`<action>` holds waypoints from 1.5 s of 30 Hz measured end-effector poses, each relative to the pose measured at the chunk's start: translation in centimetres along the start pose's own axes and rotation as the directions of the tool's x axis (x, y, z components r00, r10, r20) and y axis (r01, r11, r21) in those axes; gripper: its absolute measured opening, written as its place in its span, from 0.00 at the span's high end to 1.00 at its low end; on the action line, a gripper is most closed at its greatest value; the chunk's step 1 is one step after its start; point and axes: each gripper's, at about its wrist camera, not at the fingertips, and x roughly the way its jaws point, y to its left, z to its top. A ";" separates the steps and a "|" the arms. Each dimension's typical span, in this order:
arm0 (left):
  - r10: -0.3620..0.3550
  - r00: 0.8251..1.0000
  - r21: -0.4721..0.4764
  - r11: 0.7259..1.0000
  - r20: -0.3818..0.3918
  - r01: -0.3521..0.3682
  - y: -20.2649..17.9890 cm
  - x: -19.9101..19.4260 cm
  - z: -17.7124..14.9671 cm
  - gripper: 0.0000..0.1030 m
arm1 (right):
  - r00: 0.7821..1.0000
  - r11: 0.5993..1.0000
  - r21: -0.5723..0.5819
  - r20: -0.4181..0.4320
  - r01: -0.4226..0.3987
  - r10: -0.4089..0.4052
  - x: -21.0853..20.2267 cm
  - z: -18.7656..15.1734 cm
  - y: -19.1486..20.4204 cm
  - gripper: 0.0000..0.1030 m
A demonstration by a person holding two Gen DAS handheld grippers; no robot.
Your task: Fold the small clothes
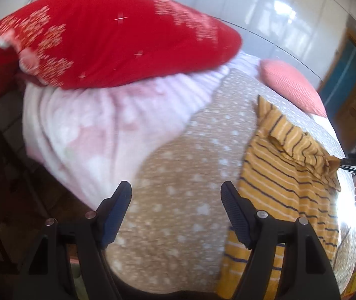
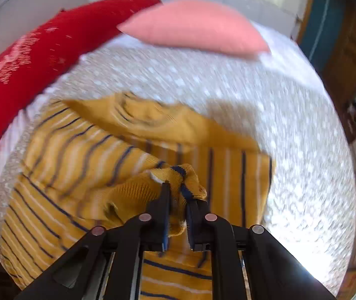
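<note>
- The small mustard-yellow knit garment with navy and white stripes [image 2: 83, 155] lay spread on the bed's tan bedspread dotted with white [image 1: 178, 200], part of it already doubled over on itself along the far edge.
- The right tool [image 2: 178, 192] was clamped on a bunched edge of the garment, jaws nearly closed with a wad of knit pinched between them and lifted clear of the rest of the cloth; from the left wrist view the same tool showed at the bed's right side, gripping the fabric's raised corner.
- The left tool [image 1: 176, 195] hung wide open and empty above the bedspread, the garment's near edge just beside its right finger and running under it at the bottom of the view.
- To fold cleanly, the lifted edge would probably need carrying straight across so the stripes line up, with the free tool pinning or taking the near edge to stop the knit dragging.
- Motion blur hid the exact fold line.
- Farther up the bed lay a pale pink fleece blanket [image 1: 90, 125], a red cushion with white snowflake print [image 1: 118, 37] and a salmon-pink cushion [image 2: 192, 27].
</note>
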 end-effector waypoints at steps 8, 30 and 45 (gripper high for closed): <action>-0.034 0.999 0.110 0.993 -0.028 0.037 -5.2 0.4 -0.7 0.29 | 0.980 0.965 0.260 0.195 -0.017 -0.035 -5.1 -3.9 -6.2 0.55; -0.130 0.978 0.238 0.957 -0.161 0.167 -11.8 3.0 -2.4 0.24 | 0.929 0.895 0.301 0.271 -0.329 0.251 -8.0 -10.7 -9.4 0.56; -0.119 0.953 0.222 0.957 -0.277 0.184 -23.1 22.2 9.8 0.24 | 0.903 0.891 0.182 0.198 -0.417 0.382 -1.8 -8.0 -4.8 0.78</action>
